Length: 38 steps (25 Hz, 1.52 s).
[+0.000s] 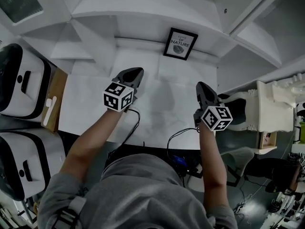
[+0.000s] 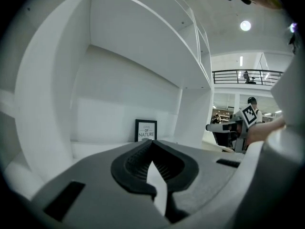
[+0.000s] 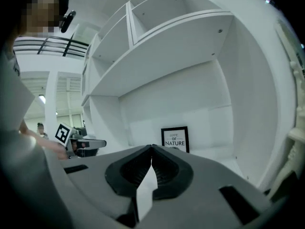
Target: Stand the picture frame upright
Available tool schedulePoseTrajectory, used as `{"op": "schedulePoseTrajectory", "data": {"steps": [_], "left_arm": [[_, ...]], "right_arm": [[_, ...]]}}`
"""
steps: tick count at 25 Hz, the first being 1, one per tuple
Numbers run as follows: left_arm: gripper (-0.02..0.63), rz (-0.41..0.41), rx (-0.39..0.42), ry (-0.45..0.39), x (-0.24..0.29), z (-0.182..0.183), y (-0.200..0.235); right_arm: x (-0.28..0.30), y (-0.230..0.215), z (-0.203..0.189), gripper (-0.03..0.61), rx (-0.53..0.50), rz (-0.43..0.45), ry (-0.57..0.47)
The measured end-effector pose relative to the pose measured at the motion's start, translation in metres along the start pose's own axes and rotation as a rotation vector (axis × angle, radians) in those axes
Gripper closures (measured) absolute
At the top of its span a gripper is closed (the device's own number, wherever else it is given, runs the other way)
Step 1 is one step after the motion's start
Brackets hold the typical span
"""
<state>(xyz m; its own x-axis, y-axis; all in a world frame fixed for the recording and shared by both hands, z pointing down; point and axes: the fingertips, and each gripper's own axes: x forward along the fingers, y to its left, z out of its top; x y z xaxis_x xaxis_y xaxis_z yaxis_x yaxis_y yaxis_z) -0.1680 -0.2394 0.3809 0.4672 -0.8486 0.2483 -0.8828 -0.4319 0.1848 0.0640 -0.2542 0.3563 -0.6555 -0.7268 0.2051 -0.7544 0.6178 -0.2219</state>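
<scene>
picture frame [image 1: 180, 44] is standing upright at upper centre against the shelf back [image 1: 143, 49], so i am judging the job done, hovering left gripper [image 1: 135, 73] and right gripper [image 1: 202, 86] closed, empty, needing only retreat.

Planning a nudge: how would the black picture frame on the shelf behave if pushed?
The picture frame stands upright and looks thin, so a push near its top would probably tip it. Its black border looks rigid, likely stiff. It seems small, probably light, and may slide on the smooth shelf.
</scene>
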Motion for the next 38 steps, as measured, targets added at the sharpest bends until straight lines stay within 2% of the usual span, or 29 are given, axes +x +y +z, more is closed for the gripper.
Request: {"op": "schedulePoseTrajectory", "data": {"steps": [2, 6, 11, 18, 24, 28, 38], "left_arm": [[0.607, -0.005, -0.016, -0.012, -0.011, -0.003, -0.003], [0.607, -0.017, -0.035, -0.037, -0.029, -0.006, -0.008], [0.607, 0.015, 0.02, -0.072, -0.049, -0.007, 0.0], [0.607, 0.026, 0.027, -0.112, -0.081, -0.001, 0.002], [0.607, 0.016, 0.048, -0.119, -0.098, 0.0, -0.005], [0.607, 0.011, 0.057, -0.125, -0.104, -0.001, -0.013], [0.607, -0.007, 0.093, -0.13, -0.113, 0.0, -0.029]], "right_arm": [[-0.012, 0.006, -0.005, 0.552, 0.035, -0.013, -0.018], [-0.032, 0.018, -0.012, 0.552, 0.035, -0.039, -0.04], [-0.053, 0.033, -0.009, 0.552, 0.104, -0.061, -0.113], [-0.078, 0.056, -0.006, 0.552, 0.035, -0.087, -0.141], [-0.086, 0.083, 0.006, 0.552, -0.038, -0.024, -0.155], [-0.107, 0.084, 0.018, 0.552, -0.061, -0.066, -0.201], [-0.139, 0.077, 0.025, 0.552, -0.039, -0.146, -0.25]]}}
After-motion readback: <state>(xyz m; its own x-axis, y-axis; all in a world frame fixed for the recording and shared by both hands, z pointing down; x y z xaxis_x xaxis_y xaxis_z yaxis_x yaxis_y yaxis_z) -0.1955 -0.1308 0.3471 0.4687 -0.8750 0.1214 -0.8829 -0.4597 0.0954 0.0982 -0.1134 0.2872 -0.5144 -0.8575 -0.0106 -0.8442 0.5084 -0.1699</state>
